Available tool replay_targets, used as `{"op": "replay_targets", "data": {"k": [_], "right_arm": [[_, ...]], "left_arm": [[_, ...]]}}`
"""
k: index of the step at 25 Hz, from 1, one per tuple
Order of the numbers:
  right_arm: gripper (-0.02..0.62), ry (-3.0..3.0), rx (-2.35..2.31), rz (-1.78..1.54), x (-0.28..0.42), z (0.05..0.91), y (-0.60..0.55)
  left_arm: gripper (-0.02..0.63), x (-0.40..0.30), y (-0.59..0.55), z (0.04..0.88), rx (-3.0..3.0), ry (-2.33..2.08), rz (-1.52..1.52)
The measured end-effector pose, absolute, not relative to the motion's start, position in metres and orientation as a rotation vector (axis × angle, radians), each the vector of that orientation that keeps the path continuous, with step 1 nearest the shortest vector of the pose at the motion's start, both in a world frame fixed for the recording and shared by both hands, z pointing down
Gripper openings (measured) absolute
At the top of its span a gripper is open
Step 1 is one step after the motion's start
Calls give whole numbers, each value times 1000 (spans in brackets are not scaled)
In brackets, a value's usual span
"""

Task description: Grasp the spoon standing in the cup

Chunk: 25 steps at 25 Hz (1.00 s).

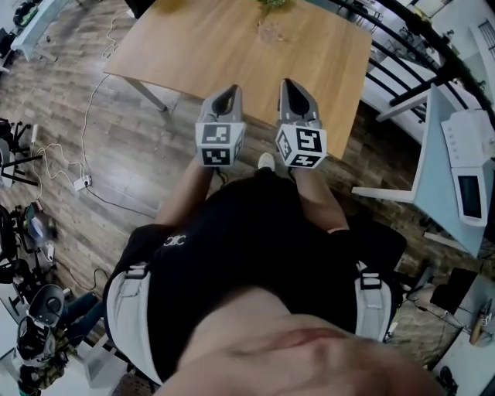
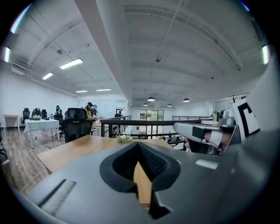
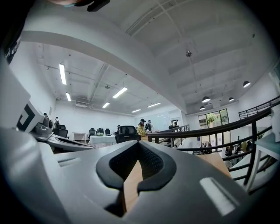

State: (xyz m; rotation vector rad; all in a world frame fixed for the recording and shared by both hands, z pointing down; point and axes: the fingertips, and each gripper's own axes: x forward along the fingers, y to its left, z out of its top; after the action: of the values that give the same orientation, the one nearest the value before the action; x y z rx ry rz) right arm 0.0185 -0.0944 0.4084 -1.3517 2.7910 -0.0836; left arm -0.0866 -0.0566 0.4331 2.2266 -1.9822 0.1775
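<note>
In the head view a clear glass cup (image 1: 271, 32) stands near the far edge of the wooden table (image 1: 193, 46); it is too small to tell whether a spoon is in it. My left gripper (image 1: 225, 94) and right gripper (image 1: 295, 87) hover side by side over the table's near edge, well short of the cup. Both point toward the far side. In the left gripper view the left gripper (image 2: 139, 145) has its jaws together with nothing between them. The right gripper (image 3: 139, 143) looks the same in its own view. Neither gripper view shows the cup.
A small plant (image 1: 272, 5) sits just beyond the cup, seen as pale flowers (image 2: 122, 138) in the left gripper view. A black railing (image 1: 402, 46) runs behind the table. A light desk with a white device (image 1: 468, 166) stands at the right. Cables (image 1: 69, 174) lie on the floor at the left.
</note>
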Motion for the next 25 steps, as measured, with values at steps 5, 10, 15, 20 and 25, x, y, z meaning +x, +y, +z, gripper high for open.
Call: {"op": "replay_targets", "data": {"k": [5, 10, 15, 20, 25], "right_arm": [[0, 2815, -1343, -102, 13, 411, -136], [0, 2838, -1333, -122, 15, 416, -182], [0, 2857, -1313, -179, 23, 427, -234], [0, 2877, -1259, -231, 18, 427, -272], [0, 2883, -1218, -268, 8, 425, -298]], "left_arm": [[12, -91, -96, 437, 2205, -1978, 205], [12, -89, -143, 441, 2186, -1972, 227], [12, -78, -189, 447, 2163, -1979, 261], [12, -77, -223, 448, 2124, -1989, 311], [12, -74, -240, 456, 2120, -1965, 379]]}}
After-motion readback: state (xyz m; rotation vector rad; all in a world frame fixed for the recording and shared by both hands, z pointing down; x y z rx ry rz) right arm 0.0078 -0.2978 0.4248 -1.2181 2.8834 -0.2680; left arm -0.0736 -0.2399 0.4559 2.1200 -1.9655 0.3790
